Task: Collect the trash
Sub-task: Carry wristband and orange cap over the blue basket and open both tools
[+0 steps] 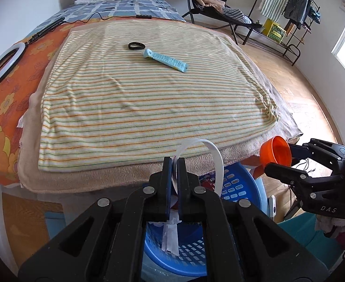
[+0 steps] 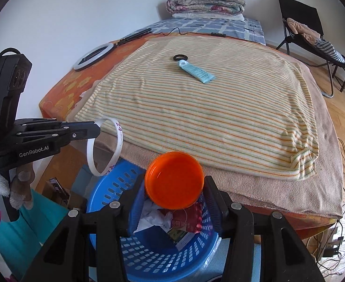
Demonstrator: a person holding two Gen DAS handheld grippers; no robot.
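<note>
Left gripper (image 1: 174, 162) is pinching a white plastic band (image 1: 210, 155), jaws nearly closed on its strip; the loop is hanging past the near edge of the bed, above the blue basket (image 2: 116, 188). The band carries some pink marks.

Right gripper (image 2: 174, 188) is holding an orange lid (image 2: 174, 180) between its jaws, set wide to the lid's rim, directly over the basket. Basket is sitting on the floor against the bed's near edge, holding crumpled white paper (image 2: 153, 218) and a red wrapper (image 2: 186, 218).

Lying on the striped blanket (image 1: 137, 98), toward the bed's far edge: a light blue tube (image 1: 165, 60) and a black ring (image 1: 136, 45), just beside each other. A ring light (image 1: 2, 67) is resting by the left edge.
</note>
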